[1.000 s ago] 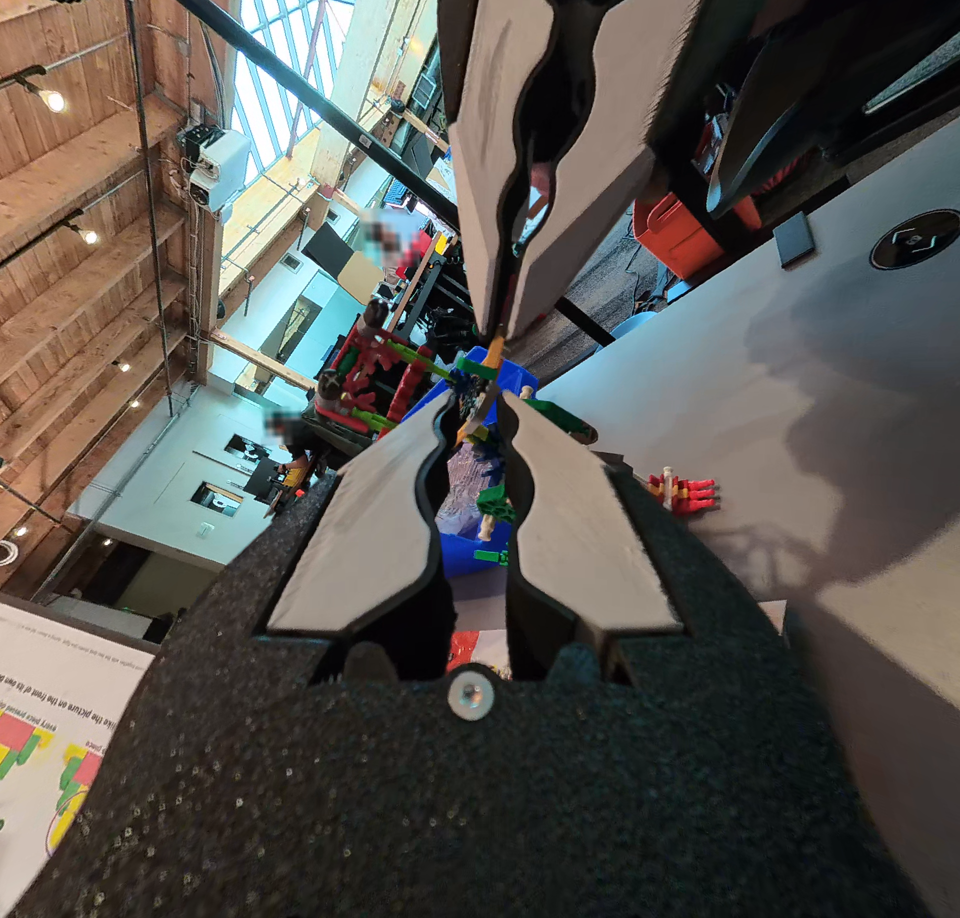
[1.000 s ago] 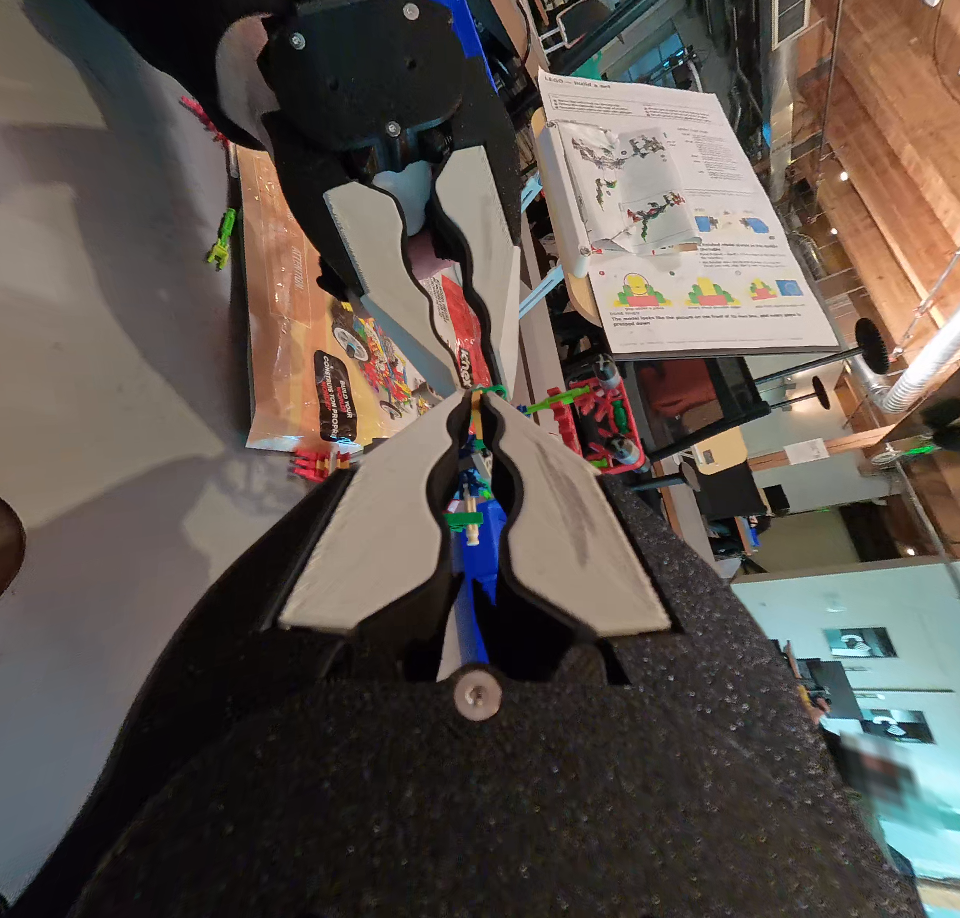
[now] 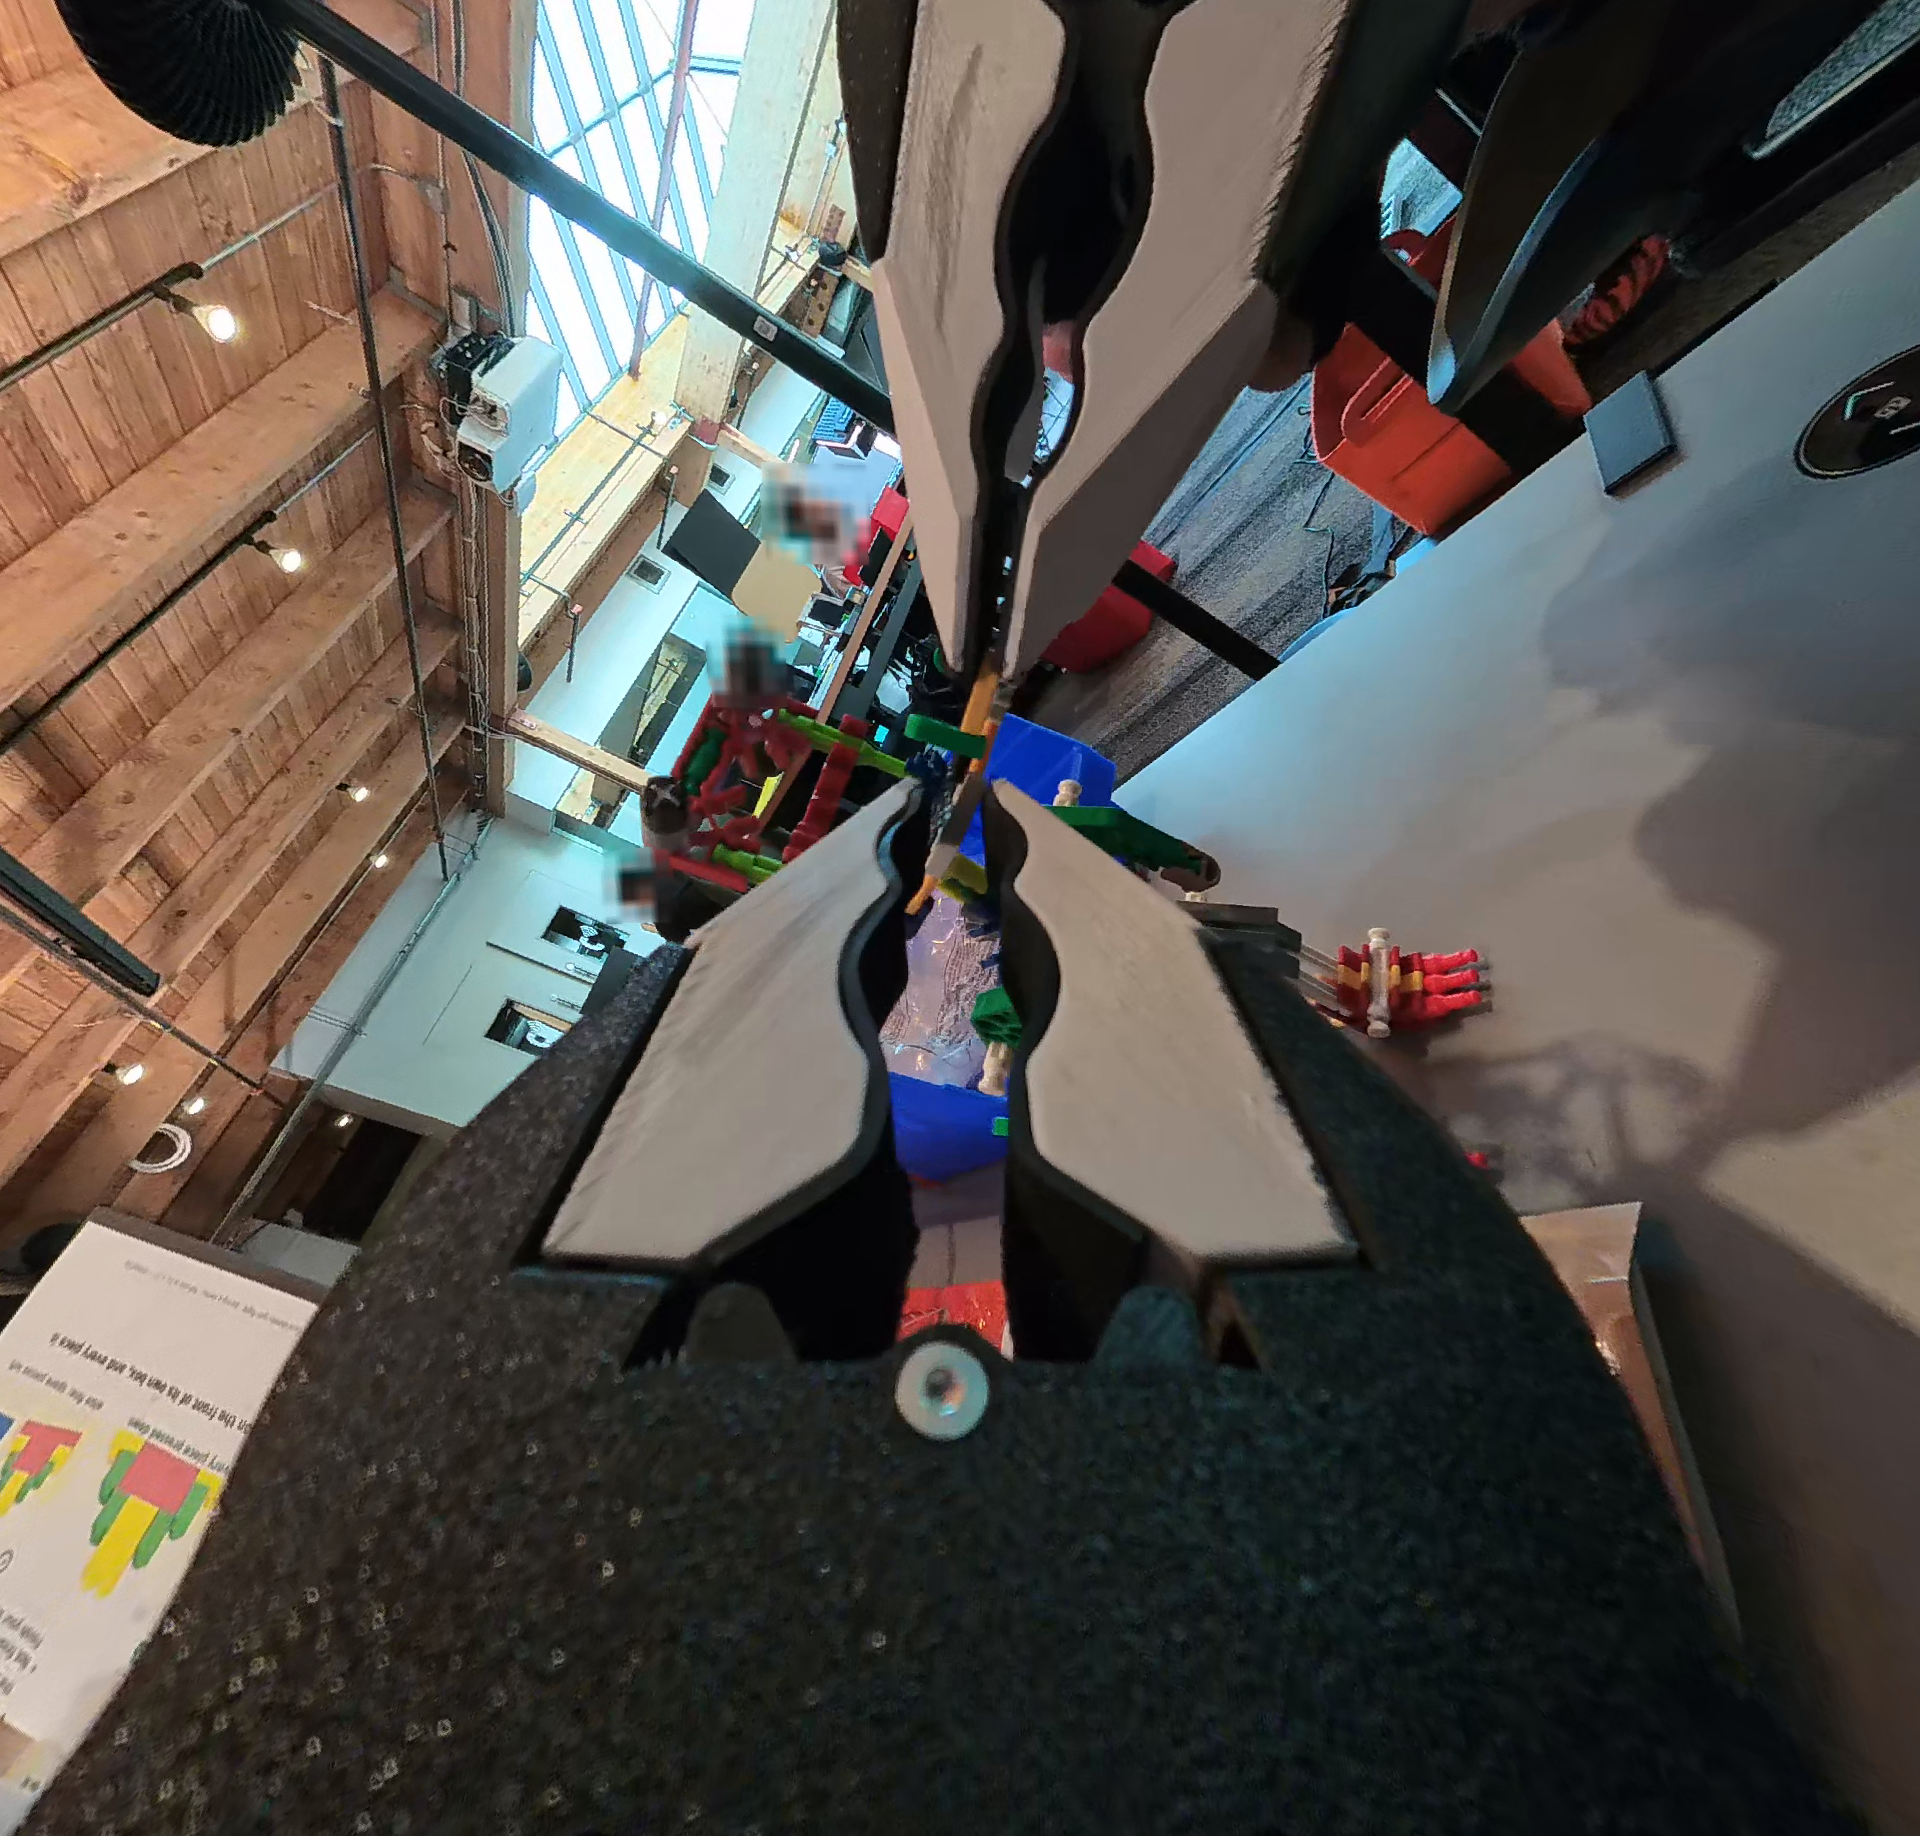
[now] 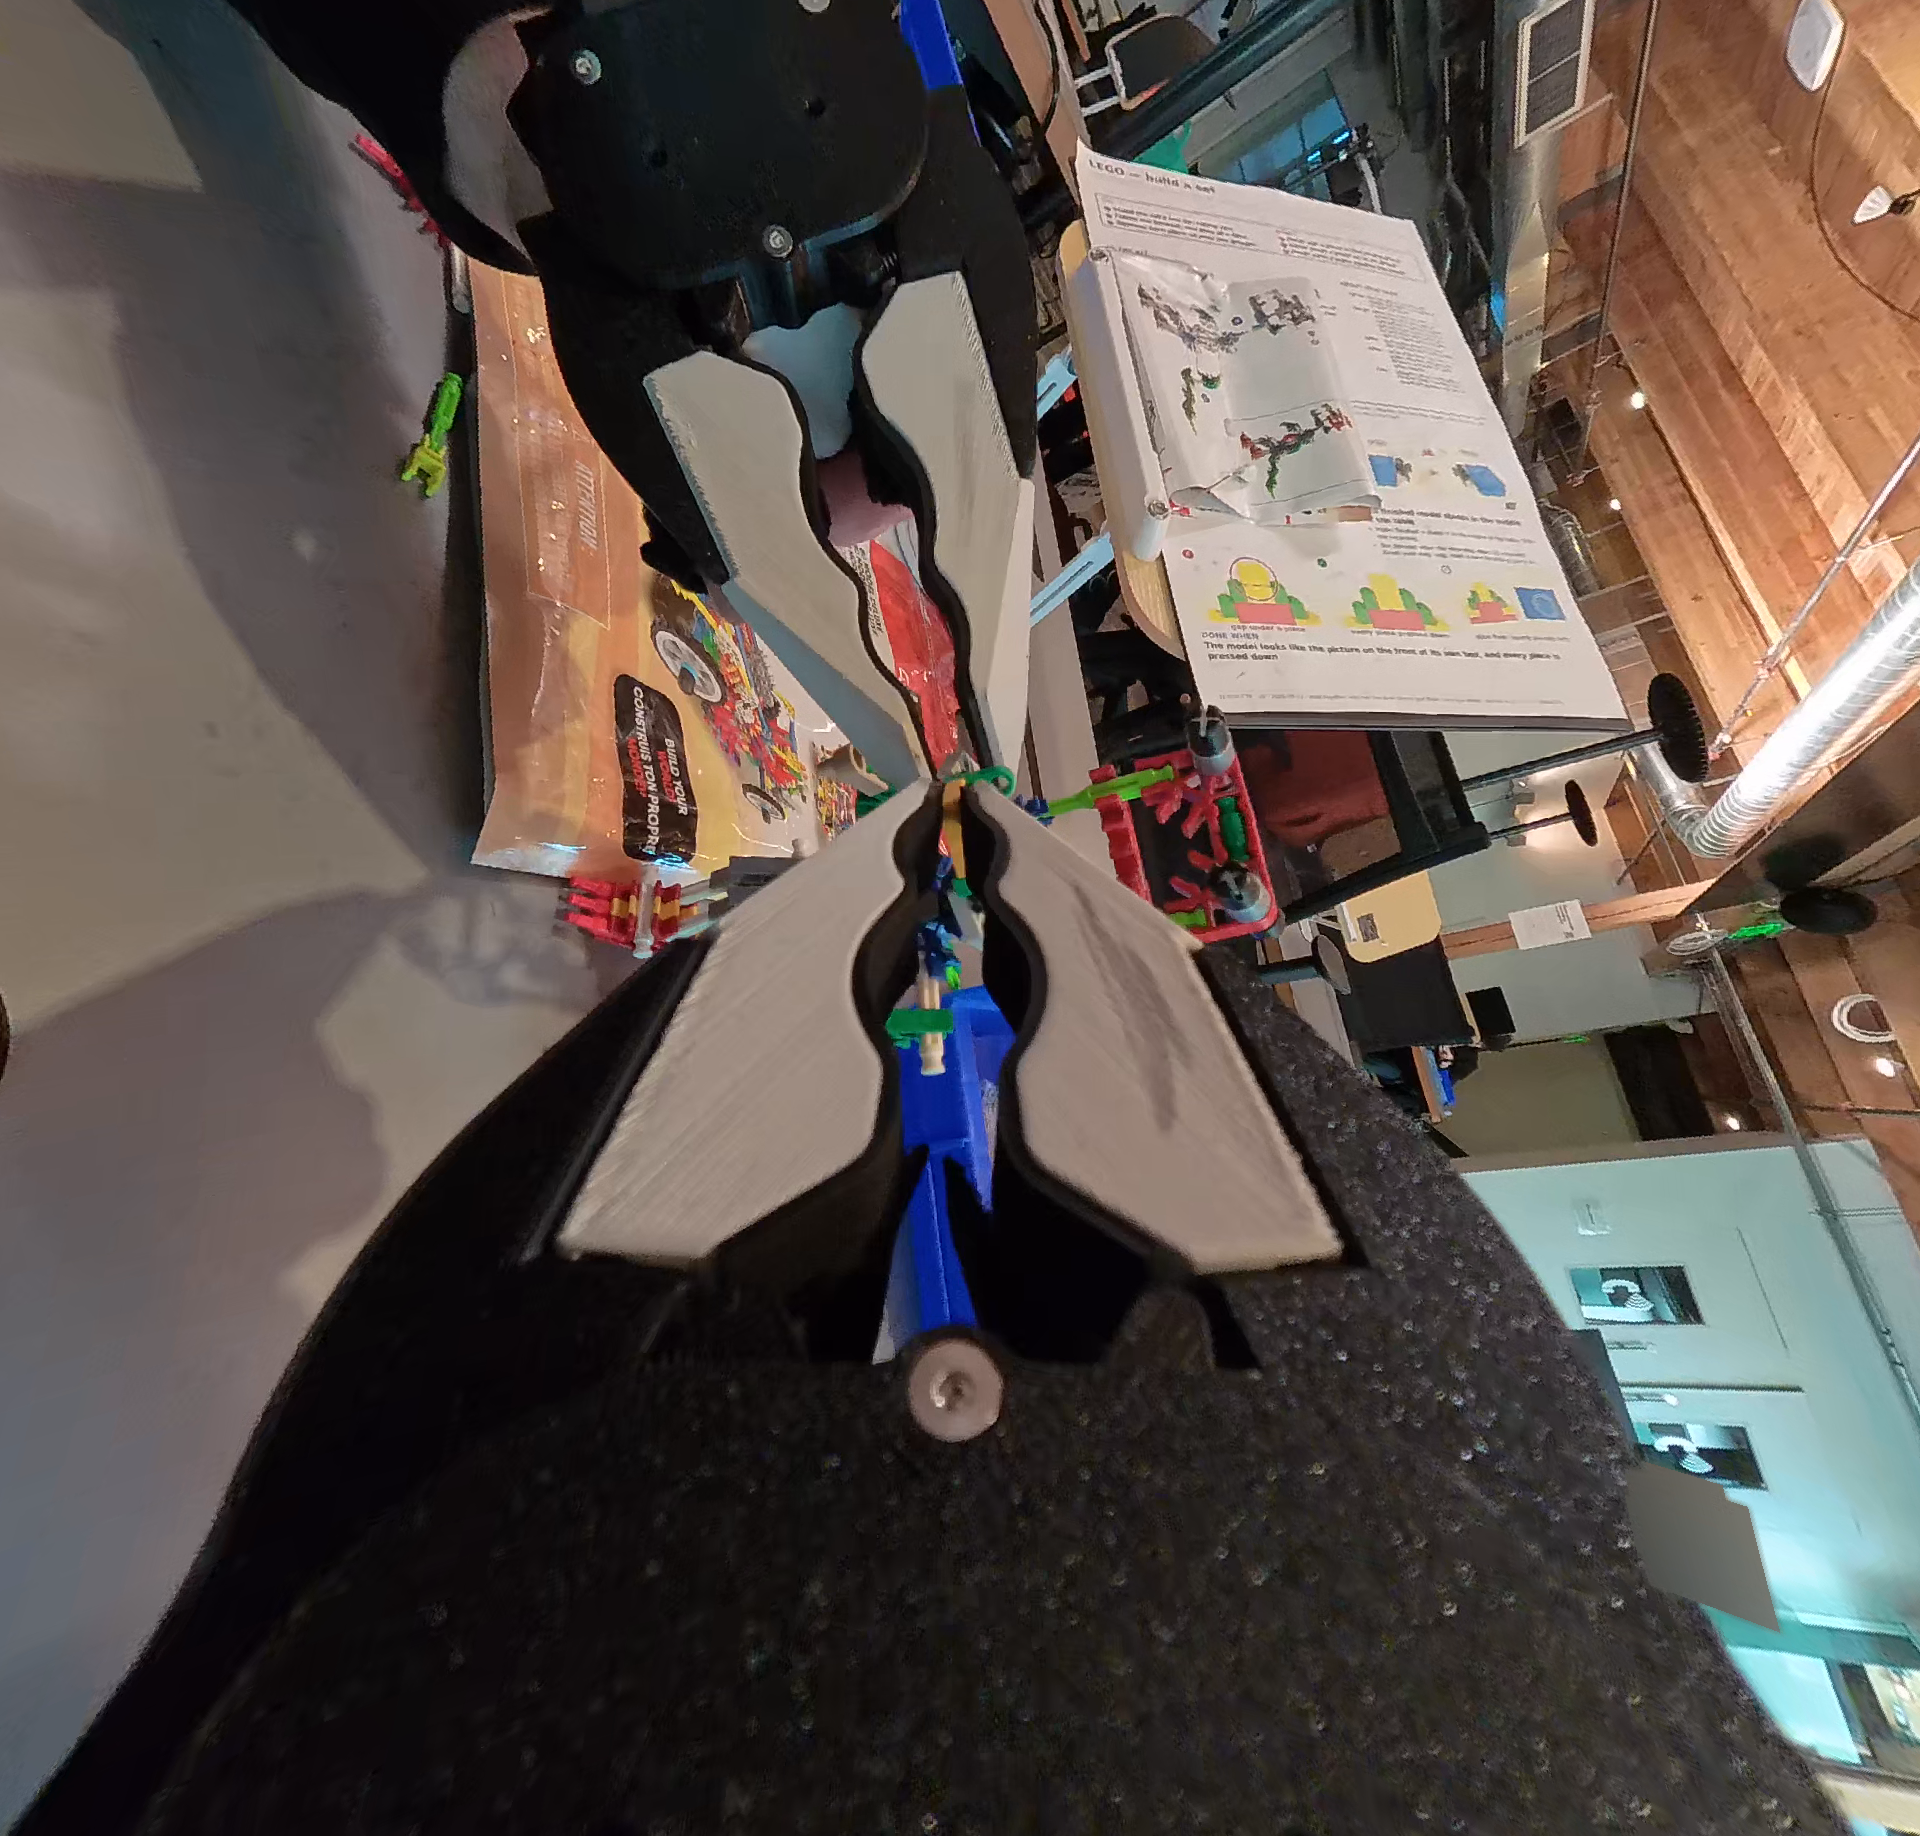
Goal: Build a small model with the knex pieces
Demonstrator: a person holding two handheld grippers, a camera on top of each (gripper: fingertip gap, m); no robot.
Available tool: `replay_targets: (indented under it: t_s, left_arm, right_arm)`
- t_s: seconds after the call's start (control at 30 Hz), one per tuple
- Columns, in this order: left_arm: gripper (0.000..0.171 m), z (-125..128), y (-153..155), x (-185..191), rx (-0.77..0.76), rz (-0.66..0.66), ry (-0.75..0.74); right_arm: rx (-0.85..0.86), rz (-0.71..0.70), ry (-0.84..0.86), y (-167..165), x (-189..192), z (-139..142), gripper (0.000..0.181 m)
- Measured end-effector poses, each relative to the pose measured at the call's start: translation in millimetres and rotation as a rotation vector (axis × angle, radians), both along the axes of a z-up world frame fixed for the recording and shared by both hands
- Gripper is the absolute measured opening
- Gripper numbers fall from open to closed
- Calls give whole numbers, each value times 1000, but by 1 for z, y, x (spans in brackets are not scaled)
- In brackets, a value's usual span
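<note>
My left gripper (image 3: 954,799) and my right gripper (image 4: 951,801) meet tip to tip above the grey table (image 3: 1558,747). Both are shut on one small toy assembly: a thin orange-yellow rod (image 3: 977,716) with a green connector (image 3: 940,732) on it. In the right wrist view the rod (image 4: 951,822) sits between my fingertips, with the green clip (image 4: 985,778) at the meeting point. The right gripper (image 3: 987,656) comes down from the top of the left wrist view. The left gripper (image 4: 948,752) comes down from the top of the right wrist view. The rod's middle is hidden by the fingers.
A blue bin (image 3: 935,1121) of loose pieces lies under the grippers. A red and yellow assembly (image 3: 1392,986) and a lime piece (image 4: 431,436) lie on the table. A printed toy bag (image 4: 582,643), a red and green model (image 4: 1184,841) and an instruction sheet (image 4: 1351,436) stand nearby. Left and right tips are no more than a few centimetres apart.
Both grippers have tilted slightly together with the rod held between them. The grip looks the same.
</note>
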State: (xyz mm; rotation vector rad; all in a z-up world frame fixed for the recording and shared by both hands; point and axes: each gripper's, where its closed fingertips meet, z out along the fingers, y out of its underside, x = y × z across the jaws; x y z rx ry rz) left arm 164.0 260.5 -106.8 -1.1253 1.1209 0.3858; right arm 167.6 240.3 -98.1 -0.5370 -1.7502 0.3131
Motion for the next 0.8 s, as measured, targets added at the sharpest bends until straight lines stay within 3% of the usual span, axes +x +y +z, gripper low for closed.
replay_targets:
  t_s: [0.8]
  left_arm:
    - [4, 0, -1, 0, 43, 1, 27]
  right_arm:
    - [34, -20, -5, 1, -5, 0, 2]
